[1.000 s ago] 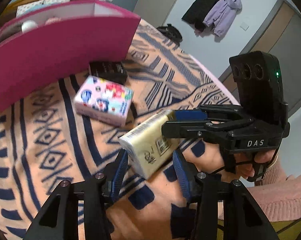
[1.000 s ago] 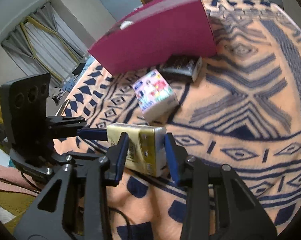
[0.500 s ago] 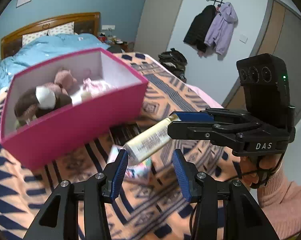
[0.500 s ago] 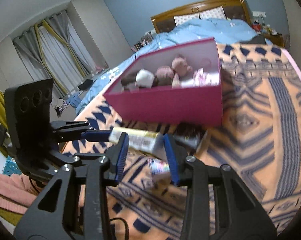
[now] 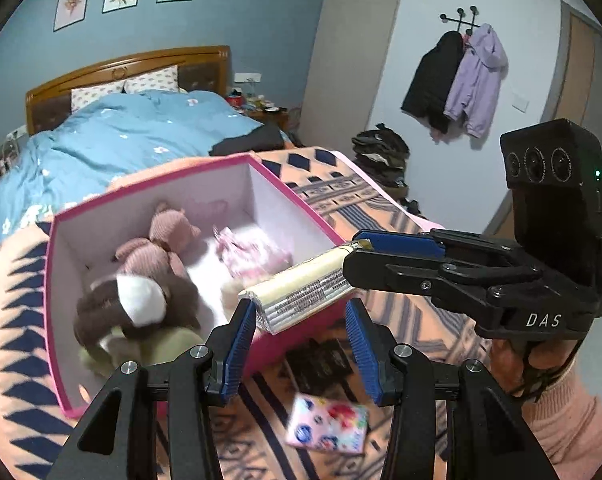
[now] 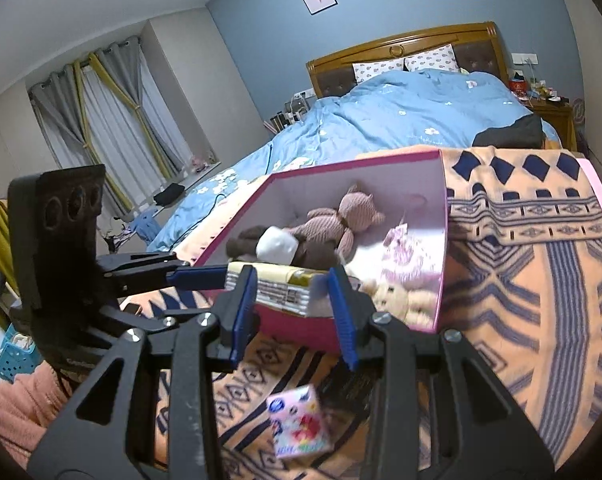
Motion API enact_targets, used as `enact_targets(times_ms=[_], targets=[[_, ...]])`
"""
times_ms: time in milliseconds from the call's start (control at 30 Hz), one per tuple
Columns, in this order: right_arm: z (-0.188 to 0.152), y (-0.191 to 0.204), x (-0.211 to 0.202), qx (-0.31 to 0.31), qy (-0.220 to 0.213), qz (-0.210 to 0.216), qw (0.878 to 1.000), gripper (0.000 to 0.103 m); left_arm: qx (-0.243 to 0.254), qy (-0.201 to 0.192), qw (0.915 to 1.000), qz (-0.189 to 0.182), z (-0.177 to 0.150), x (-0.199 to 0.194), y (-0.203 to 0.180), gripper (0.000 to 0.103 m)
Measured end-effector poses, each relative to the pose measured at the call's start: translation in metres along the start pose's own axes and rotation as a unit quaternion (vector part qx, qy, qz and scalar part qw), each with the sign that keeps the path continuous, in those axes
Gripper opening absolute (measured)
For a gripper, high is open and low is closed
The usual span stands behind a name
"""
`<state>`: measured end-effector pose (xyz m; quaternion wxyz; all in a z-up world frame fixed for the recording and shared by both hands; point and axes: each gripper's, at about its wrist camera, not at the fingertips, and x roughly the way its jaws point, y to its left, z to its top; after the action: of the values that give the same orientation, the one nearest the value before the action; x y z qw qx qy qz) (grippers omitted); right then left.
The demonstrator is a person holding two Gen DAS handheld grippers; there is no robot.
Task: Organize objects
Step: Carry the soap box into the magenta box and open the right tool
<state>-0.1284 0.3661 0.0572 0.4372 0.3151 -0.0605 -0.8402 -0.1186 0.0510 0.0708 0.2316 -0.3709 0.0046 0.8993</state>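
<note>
A pale yellow tissue pack [image 5: 301, 292] hangs in the air over the near wall of the open pink box [image 5: 293, 196]. Both grippers hold it. My left gripper [image 5: 301, 308] pinches its near end between the blue pads. From the right, my right gripper [image 5: 351, 254] clamps it top and bottom. In the right wrist view the tissue pack [image 6: 277, 284] sits between the right gripper's [image 6: 291, 280] pads, and the left gripper's blue finger [image 6: 193, 276] meets its left end. The box [image 6: 341, 168] holds a pink bear [image 5: 161, 248], a brown plush [image 5: 141, 304] and pink cloth.
A colourful tissue pack [image 5: 327, 426] and a dark packet [image 5: 325, 364] lie on the orange and navy blanket [image 5: 401, 320] below the grippers. A bed with a blue duvet [image 5: 133, 136] lies behind the box. Coats [image 5: 461, 80] hang on the right wall.
Both grippers have risen together with the yellow pack, from low over the blanket up to the box's rim. The box's inside and its toys have come into view.
</note>
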Motion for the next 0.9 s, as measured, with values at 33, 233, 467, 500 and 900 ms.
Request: enact_targets(times_ms=[33,233,467,500,900], targets=[[0.004,-0.002,0.003,-0.001,0.000,-0.001,1.000,0.040,0.000,-0.001,1.0000,0.005,0.004,0.003,0.002,0.047],[0.023,-0.021,0.027,0.012,0.008,-0.012,1.000,0.040,-0.011,0.013,0.9998,0.014,0.022,0.027,0.018,0.047],[0.037,-0.042,0.056,0.024,0.021,-0.028,0.999,0.040,-0.030,0.034,0.9987,0.023,0.031,0.059,0.034,0.047],[0.039,-0.045,0.061,0.027,0.024,-0.032,0.999,0.040,-0.030,0.035,0.9986,0.025,0.032,0.062,0.035,0.047],[0.037,-0.067,0.080,0.043,0.034,-0.071,0.996,0.040,-0.047,0.063,0.9952,0.058,0.032,0.097,0.051,0.047]])
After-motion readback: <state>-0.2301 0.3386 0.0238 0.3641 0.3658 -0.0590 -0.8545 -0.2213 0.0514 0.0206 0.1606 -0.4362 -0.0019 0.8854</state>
